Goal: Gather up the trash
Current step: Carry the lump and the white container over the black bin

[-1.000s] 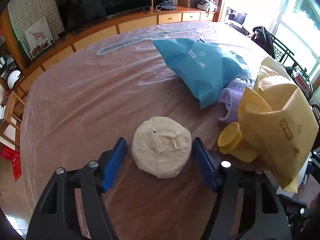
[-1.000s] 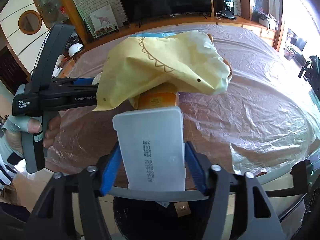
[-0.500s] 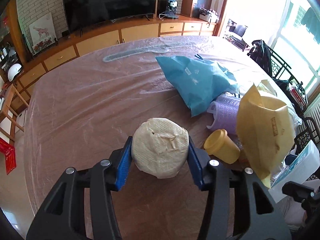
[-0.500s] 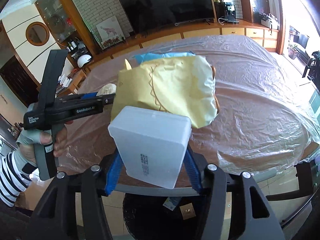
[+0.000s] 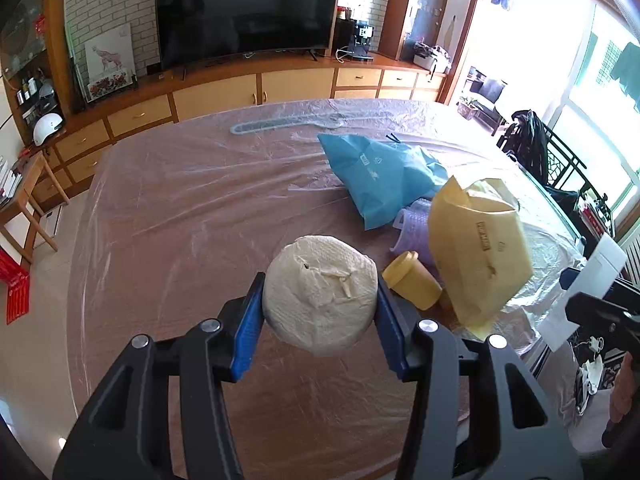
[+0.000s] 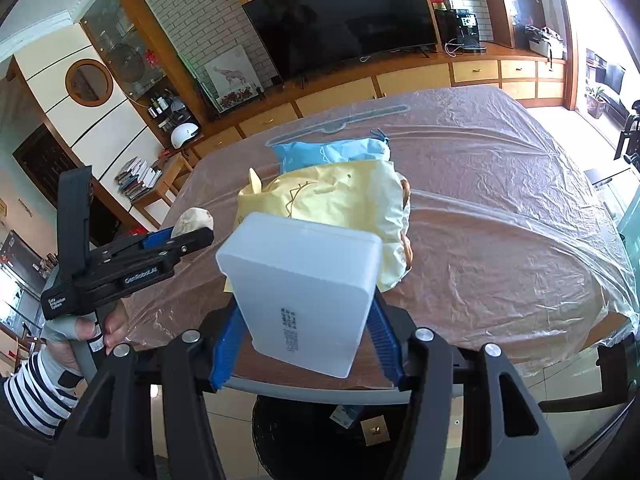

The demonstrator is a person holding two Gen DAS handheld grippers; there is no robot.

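My left gripper (image 5: 320,304) is shut on a crumpled white paper ball (image 5: 320,294), held a little above the plastic-covered table (image 5: 180,220). In the right wrist view my right gripper (image 6: 300,332) is shut on a white plastic box (image 6: 300,288), lifted over the table's near edge. Below that box a black trash bin (image 6: 320,432) stands on the floor with some scraps inside. The left gripper (image 6: 176,240) with the paper ball (image 6: 196,218) also shows at the left of the right wrist view. The white box (image 5: 588,292) shows at the right edge of the left wrist view.
On the table lie a yellow paper bag (image 5: 476,244), a blue bag (image 5: 380,172), a yellow cup (image 5: 412,280) and a ribbed lilac plastic piece (image 5: 412,224). A TV and wooden cabinets stand behind. A hand in a striped sleeve (image 6: 36,384) holds the left gripper.
The left jaws closed on the paper ball and lifted it off the table. The right gripper rose with the white box, tilting it back.
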